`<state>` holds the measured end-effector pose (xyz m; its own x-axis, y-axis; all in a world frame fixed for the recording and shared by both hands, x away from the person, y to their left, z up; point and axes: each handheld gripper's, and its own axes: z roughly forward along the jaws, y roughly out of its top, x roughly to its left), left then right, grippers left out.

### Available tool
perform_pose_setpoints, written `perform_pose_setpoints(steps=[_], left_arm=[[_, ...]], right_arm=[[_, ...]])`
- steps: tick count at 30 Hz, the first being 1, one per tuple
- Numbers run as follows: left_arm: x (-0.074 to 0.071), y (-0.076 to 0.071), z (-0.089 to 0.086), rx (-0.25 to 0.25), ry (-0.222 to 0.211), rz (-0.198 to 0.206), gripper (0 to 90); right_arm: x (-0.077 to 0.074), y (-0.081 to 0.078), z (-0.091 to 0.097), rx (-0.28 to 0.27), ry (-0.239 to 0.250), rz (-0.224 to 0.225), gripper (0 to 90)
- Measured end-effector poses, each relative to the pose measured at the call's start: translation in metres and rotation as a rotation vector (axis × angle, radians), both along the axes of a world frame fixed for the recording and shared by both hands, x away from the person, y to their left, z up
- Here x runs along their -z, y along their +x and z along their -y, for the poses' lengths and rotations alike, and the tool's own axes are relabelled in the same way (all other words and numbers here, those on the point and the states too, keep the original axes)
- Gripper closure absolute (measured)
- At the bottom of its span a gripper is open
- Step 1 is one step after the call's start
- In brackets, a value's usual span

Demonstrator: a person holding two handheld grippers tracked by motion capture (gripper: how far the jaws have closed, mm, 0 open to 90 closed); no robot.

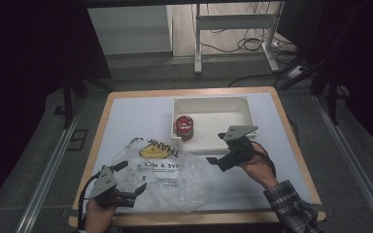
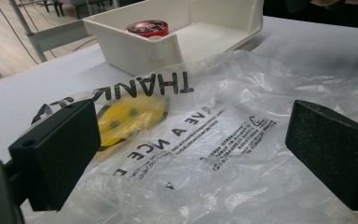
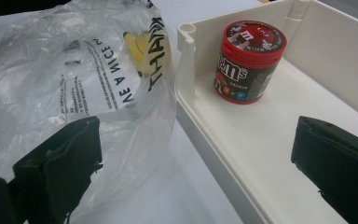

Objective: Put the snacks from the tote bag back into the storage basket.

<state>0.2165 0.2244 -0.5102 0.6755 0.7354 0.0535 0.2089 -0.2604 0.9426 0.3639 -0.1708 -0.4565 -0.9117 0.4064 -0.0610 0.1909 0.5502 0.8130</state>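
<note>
My right gripper (image 1: 222, 149), jaws wide and empty, hung at the tray's (image 1: 213, 101) near wall, nearer the candy tub (image 1: 184, 127) than my open left gripper (image 1: 132, 177) over the bag (image 1: 170, 177).

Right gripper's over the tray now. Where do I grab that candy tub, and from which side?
Grip the candy tub around its round body below the red lid, coming from above and the tray's open middle. It stands upright near the white tray's corner walls, so those sides look blocked. The right gripper is open.
</note>
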Motion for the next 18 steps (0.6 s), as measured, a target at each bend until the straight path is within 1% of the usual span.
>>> perform_pose_setpoints(steps=[2,9,14,18], left_arm=[[0.0,0.0,0.0,0.001,0.0,0.0,3.0],[0.0,0.0,0.0,0.0,0.002,0.0,3.1],[0.0,0.0,0.0,0.0,0.004,0.0,3.1],[0.0,0.0,0.0,-0.001,0.009,0.0,3.1]], right_arm=[[0.0,-0.002,0.002,0.001,-0.001,0.012,2.1],[0.001,-0.008,0.011,0.012,0.023,0.009,2.1],[0.0,-0.012,0.019,0.027,0.029,0.016,2.1],[0.0,-0.015,0.024,0.036,0.025,0.031,2.1]])
